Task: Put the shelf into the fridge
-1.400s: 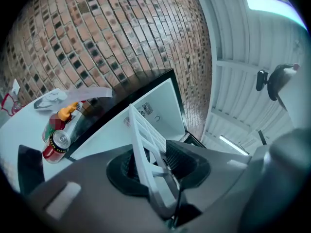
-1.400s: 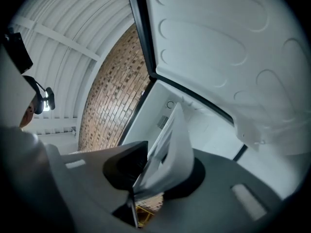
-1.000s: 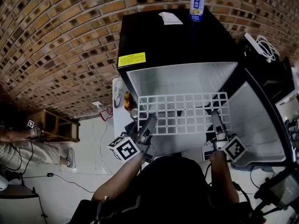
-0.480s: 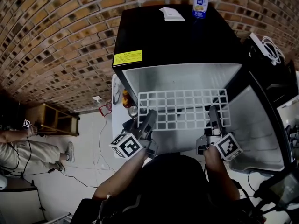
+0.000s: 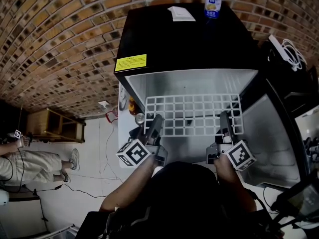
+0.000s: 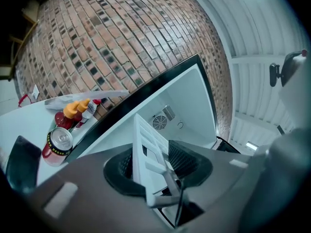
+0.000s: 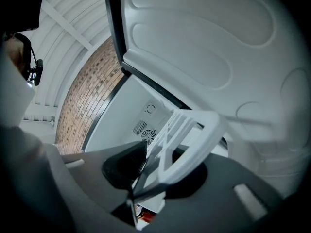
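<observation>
Head view alone: drink carton (image 5: 213, 0) atop black fridge (image 5: 189, 44).

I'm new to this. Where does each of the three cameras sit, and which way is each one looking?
Head view: on the person's head, looking steeply down at the fridge, shelf, left claw, right claw and forearms.
Left gripper view: on the left claw, looking along its jaws into the fridge; they have just been opening, shelf between them.
Right gripper view: on the right claw, facing likewise, door above; jaws also just opening round the shelf.
Shared: both gripper views show shelf and fan vent.
</observation>
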A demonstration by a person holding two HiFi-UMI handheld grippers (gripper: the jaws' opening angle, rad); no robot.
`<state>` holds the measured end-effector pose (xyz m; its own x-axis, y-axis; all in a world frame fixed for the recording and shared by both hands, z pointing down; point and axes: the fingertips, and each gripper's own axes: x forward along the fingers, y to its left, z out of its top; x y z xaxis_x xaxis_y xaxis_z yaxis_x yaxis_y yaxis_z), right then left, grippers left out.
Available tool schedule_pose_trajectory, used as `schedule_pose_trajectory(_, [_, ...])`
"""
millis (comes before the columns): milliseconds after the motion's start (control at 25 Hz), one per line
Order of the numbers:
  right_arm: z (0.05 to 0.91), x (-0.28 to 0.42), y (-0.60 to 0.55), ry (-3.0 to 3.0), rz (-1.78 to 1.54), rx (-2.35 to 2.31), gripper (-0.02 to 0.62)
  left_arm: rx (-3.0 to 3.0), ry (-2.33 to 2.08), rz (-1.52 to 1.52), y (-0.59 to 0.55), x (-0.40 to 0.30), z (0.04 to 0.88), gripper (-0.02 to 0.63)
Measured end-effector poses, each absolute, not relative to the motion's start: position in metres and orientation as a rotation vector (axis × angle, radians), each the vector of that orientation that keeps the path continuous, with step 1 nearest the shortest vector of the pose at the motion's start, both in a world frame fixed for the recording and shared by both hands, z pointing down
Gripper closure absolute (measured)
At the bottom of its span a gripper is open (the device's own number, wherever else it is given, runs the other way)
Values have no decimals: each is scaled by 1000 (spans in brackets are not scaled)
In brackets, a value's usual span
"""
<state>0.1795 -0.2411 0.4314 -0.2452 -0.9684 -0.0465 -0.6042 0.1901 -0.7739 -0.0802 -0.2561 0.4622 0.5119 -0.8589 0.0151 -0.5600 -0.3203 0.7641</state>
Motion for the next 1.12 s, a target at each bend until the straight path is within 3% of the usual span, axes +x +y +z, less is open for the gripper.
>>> schedule_pose_trajectory(1120, [465,187,-250,1797,-1066,-1465,488,1993,-1160,-503,-258,-81,470,485])
